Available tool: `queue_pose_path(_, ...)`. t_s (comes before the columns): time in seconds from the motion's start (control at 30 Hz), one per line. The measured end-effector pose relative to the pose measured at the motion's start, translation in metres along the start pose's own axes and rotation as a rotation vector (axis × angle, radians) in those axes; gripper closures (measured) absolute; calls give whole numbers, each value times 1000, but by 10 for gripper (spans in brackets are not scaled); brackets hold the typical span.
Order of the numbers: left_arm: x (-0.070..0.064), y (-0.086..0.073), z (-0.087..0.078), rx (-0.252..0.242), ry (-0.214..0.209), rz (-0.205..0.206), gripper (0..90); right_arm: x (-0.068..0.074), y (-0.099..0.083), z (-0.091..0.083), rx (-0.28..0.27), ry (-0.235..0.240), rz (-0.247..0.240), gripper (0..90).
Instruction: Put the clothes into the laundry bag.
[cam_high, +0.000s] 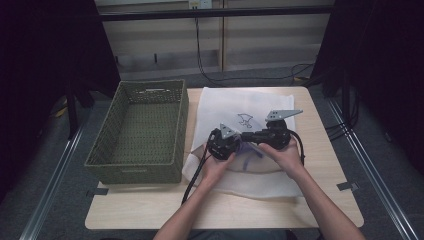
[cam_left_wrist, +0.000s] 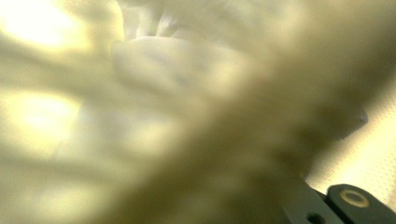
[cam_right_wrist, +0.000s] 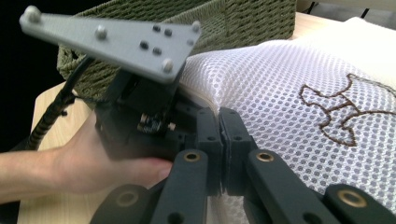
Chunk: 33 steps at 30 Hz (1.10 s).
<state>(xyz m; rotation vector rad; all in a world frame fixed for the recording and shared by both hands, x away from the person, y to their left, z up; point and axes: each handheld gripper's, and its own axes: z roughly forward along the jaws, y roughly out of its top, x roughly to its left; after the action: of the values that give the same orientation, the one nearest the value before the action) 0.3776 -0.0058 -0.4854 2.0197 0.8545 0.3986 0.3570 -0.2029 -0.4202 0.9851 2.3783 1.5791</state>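
bench (cam_high: 150, 210) lower frame | mesh bag (cam_high: 235, 102) centre, right of basket (cam_high: 137, 132) | right tongs (cam_right_wrist: 220, 140) pinched on mesh bag | left tongs (cam_high: 222, 145) we cannot tell | we should keep grips even, lift slowly.

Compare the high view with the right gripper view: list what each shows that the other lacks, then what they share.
High view alone: the whole pale wooden table, both forearms, the right gripper from outside, and dark curtains around.

Right gripper view alone: the white bag's honeycomb mesh weave close up, and the right gripper's black jaws closed together on a fold of it.

Both: the white mesh laundry bag with its brown embroidered motif, the green woven rectangular basket, and the left gripper with its grey three-cornered plate.
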Motion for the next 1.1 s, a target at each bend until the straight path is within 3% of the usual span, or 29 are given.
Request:
queue_pose_path(0.07, 1, -2, 2, 16, 14, 8, 876, 0, -1, 1, 7, -1, 1, 889)
queue_pose_path(0.2, 0, -9, 9, 38, -4, -14, 847, 1, -3, 3, 22, 2, -3, 889)
queue_pose_path(0.43, -3, -11, 0, 46, -33, 2, 634, 0, -5, 3, 22, 3, 1, 888)
queue_pose_path(0.53, -6, -13, -5, 29, -63, 6, 536, 0, -4, 3, 20, 0, 3, 888)
queue_pose_path(0.63, -9, -15, -11, 25, -79, 36, 503, 0, -4, 2, 17, -2, 2, 888)
queue_pose_path(0.67, -10, -16, -12, 20, -96, 28, 503, -1, -4, 2, 16, -3, 2, 888)
queue_pose_path(0.77, -13, -15, -14, 28, -132, 56, 465, -1, -4, 2, 19, -1, 2, 888)
queue_pose_path(0.93, -19, -18, -5, 54, -151, 79, 384, -1, -4, 3, 20, -2, 2, 888)
queue_pose_path(0.97, -20, -20, -1, 59, -176, 58, 366, 0, -4, 3, 20, -4, 2, 888)
queue_pose_path(1.0, -20, -22, 2, 53, -174, 47, 360, 0, -4, 3, 21, -3, 0, 888)
queue_pose_path(1.1, -20, -23, 5, 76, -166, 67, 361, 0, -3, 2, 19, -7, 1, 888)
